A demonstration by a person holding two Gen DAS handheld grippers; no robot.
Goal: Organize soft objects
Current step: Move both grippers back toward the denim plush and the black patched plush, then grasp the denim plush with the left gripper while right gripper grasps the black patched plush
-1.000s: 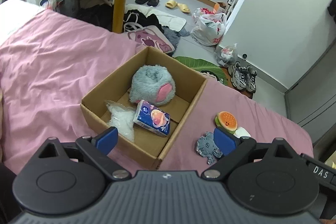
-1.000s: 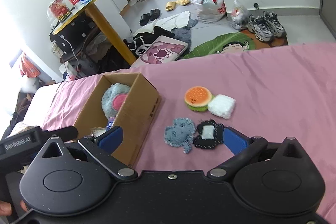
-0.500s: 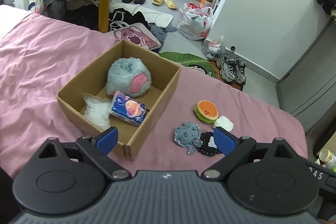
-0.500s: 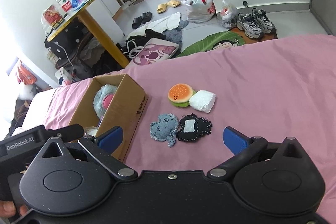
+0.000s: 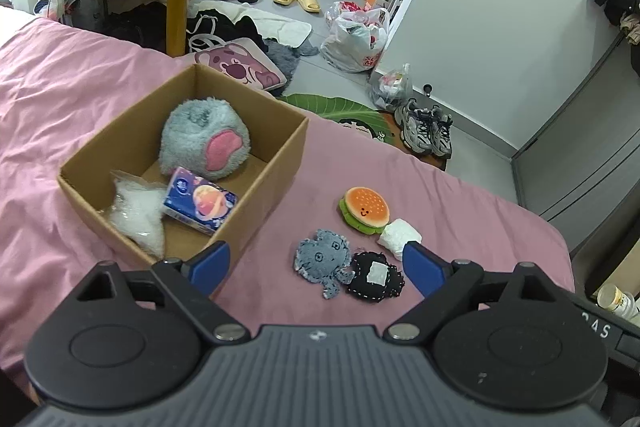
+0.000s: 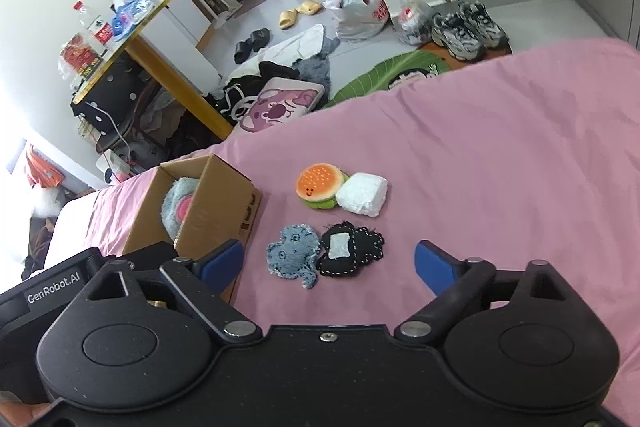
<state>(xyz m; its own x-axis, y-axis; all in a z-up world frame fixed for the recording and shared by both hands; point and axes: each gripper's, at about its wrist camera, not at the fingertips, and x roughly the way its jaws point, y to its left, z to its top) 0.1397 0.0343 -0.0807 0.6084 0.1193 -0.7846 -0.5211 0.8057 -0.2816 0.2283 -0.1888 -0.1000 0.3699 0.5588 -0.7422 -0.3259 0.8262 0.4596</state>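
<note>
1. Left wrist view: cardboard box (image 5: 280, 163) sat on the pink bed (image 5: 80, 99) w/ three things already in it: grey plush w/ pink patch (image 5: 204, 139) at the far end, tissue pack (image 5: 200, 201) nearer me, clear plastic bag (image 5: 138, 215) in the near-left corner.
2. Done so far, by my read: approx. three of seven soft items boxed.
3. Left to do: four items lay on the sheet just right of the box, none inside. Burger plush (image 6: 320, 183) touched the white packet (image 6: 362, 199); nearer me, the denim patch toy (image 6: 294, 253) touched the black stitched patch (image 6: 350, 247).
4. My left claw (image 5: 316, 263) was spread wide, nothing held, poised above the near box corner and the denim/black pair.
5. My right claw (image 6: 328, 263) was likewise wide apart & empty, denim and black pieces framed between its blue pads (image 6: 430, 261).
6. Judgement: roughly halfway. Nearest pick looked like denim toy or black patch, both flat & thin, so prob. needed a low pinch vs. the sheet.
7. Risk, my guess: touching pairs could drag each other when one got lifted.
</note>
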